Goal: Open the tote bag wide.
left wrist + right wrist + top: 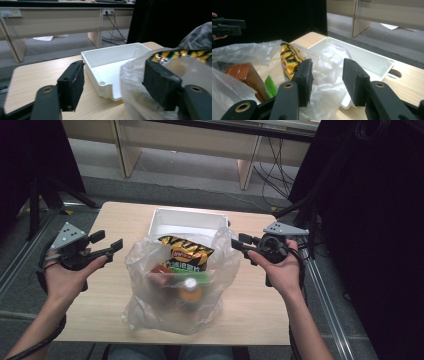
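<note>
Desk (260, 310): light wood top, standing on grey floor, with pale wooden furniture legs and loose cables behind it and black drapes on both sides.

Plastic bag (175, 285): clear, open at the top, resting at the middle of the desk between the two grippers. Its far edge lies against a white tray (187, 222), which sits at the back of the desk.

Inside the bag: a yellow-and-black chip packet (186, 252) at the top, a brown box (245, 73) beside it, a green wrapper (270, 86) and a bottle (191, 287) lower down.

Left gripper (107, 245): jaws apart, held clear of the bag's left side, nothing between them.

Right gripper (240, 243): jaws apart at the bag's right rim; in the right gripper view loose film lies between them, unclamped.
</note>
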A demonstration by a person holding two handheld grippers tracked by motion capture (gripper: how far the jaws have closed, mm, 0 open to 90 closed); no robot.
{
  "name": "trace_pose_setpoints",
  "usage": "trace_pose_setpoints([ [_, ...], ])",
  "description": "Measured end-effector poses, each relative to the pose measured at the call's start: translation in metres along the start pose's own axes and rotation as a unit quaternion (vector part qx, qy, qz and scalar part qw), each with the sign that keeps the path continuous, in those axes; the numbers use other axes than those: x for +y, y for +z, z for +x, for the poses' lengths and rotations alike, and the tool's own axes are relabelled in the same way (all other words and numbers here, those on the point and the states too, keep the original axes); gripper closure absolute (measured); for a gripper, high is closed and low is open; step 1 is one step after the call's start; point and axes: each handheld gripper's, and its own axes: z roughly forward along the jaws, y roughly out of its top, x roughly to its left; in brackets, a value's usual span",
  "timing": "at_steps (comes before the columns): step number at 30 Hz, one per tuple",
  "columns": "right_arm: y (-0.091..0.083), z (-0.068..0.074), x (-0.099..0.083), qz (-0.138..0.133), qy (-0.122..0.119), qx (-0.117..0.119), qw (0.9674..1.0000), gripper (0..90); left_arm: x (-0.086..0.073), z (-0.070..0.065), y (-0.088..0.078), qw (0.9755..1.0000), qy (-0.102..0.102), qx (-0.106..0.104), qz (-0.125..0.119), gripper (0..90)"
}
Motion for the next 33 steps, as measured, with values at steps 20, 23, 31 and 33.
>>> trace_pose_setpoints([
  [20, 0.018, 0.022, -0.005, 0.042, -0.013, 0.025, 0.9987, 59.9, 0.024, -0.07, 0.021, 0.9895, 0.023, -0.107, 0.094, 37.8],
  [23, 0.021, 0.023, -0.007, 0.054, -0.025, 0.021, 0.998, 61.0, 0.018, -0.07, 0.027, 0.9849, 0.01, -0.107, 0.136, 45.8],
  [31, 0.023, 0.033, -0.025, 0.105, -0.03, 0.032, 0.9935, 61.4, 0.001, -0.057, 0.019, 0.9803, -0.018, -0.121, 0.155, 57.8],
  [33, 0.022, 0.035, -0.03, 0.114, -0.026, 0.037, 0.9924, 61.4, -0.004, -0.054, 0.016, 0.9775, -0.03, -0.133, 0.161, 57.9],
])
